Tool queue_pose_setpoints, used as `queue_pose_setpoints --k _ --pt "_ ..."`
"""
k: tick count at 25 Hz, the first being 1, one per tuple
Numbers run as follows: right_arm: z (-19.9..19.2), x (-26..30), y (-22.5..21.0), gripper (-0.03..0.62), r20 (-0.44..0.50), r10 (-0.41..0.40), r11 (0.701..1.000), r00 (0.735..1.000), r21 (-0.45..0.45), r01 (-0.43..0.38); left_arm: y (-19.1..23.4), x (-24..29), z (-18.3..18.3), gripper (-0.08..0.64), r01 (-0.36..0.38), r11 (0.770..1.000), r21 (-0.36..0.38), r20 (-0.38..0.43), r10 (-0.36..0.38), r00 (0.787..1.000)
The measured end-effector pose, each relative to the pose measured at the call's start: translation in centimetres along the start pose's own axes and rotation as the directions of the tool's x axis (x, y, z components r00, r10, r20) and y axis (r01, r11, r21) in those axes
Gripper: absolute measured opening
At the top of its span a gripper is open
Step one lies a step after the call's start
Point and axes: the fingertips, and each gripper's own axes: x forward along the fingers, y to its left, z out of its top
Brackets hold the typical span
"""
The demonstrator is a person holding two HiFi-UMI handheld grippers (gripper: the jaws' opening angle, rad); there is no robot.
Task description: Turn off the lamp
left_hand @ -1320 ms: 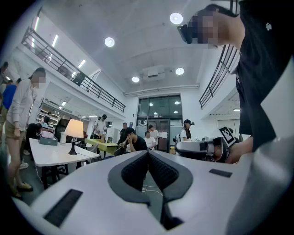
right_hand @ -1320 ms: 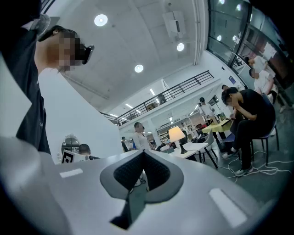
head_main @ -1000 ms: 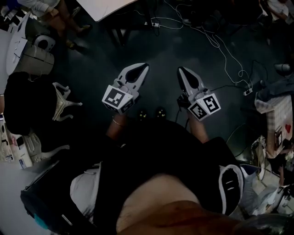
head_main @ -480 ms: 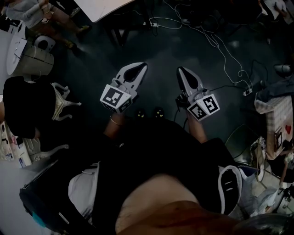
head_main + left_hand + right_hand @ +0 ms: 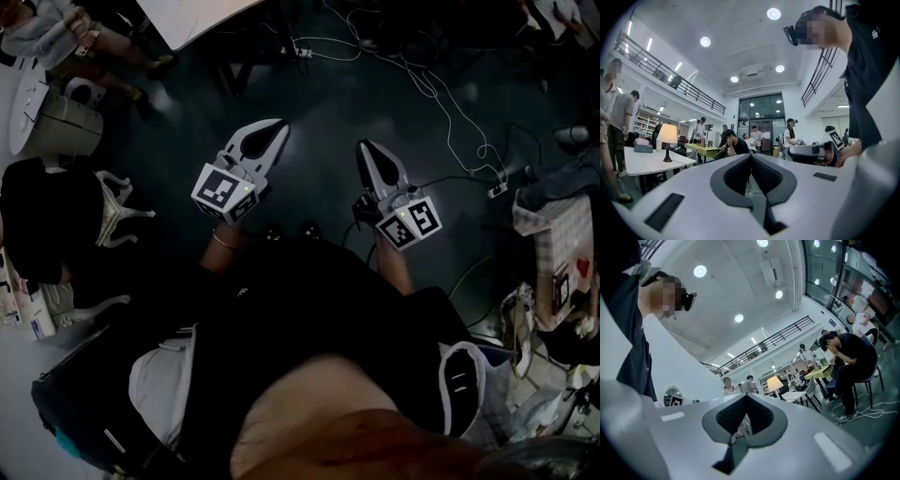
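White table (image 5: 644, 164), lamp (image 5: 667, 136) upright on it — lit

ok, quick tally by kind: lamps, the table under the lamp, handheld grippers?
lamp: 1, lit
table under it: 1
grippers: 2, left gripper and right gripper, both shut and empty
Total: 4
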Motion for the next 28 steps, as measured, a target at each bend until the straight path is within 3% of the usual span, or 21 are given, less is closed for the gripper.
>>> queue_pose_setpoints --k 8,13,19,28 --pt "0.6 -1.0 -2.3 -0.002 0.006 0.029 0.999 1.000 0.024 -0.029 -1.9 1.8 -0.2 0.008 -0.004 1.000 0.018 -0.025 0.004 1.000" --pt "0.7 0.0 -2.7 -0.002 0.018 0.063 0.997 0.998 0.033 -0.064 -0.2 1.7 -0.6 0.008 -0.058 0.998 0.007 -0.053 0.059 0.997" --pt "0.1 1.9 -2.6 -0.002 0.021 0.069 0.997 0.997 0.043 -0.070 1.1 2.6 0.8 0.008 -0.029 0.999 -0.016 -0.013 0.029 1.000" --pt "0.8 5.2 -5.8 -0.002 -0.014 0.054 0.999 0.998 0.006 -0.054 4.5 6.6 -1.3 0.008 -0.001 0.999 -0.049 -0.005 0.001 1.000"
